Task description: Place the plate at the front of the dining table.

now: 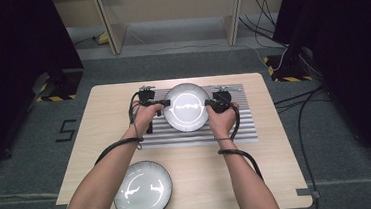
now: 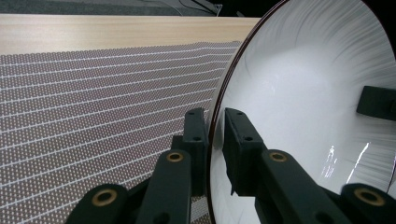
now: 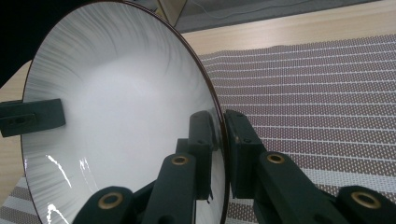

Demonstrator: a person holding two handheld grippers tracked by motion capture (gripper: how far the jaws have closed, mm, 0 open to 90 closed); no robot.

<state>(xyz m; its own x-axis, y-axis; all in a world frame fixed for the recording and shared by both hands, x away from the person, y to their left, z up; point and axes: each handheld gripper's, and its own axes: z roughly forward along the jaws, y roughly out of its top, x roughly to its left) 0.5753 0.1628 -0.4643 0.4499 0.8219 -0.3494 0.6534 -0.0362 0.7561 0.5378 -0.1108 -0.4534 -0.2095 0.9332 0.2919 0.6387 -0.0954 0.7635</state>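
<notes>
left hand-held gripper (image 2: 215, 135) and right hand-held gripper (image 3: 222, 140) each clamp opposite rims of a white plate (image 1: 186, 107) over the striped mat (image 1: 248, 129). whether the plate is lifted cannot be judged. a second plate (image 1: 143, 190) sits near the counter (image 1: 274, 177) edge, partly hidden by the left forearm.

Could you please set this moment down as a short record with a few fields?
surface: wooden table with a striped mat at its far middle
held item: white plate over the mat, tilted up on edge
left gripper: fingers clamp the plate's rim, one each side
right gripper: fingers clamp the opposite rim the same way
other item: second plate, flat on the table's near edge, apart from both grippers
</notes>
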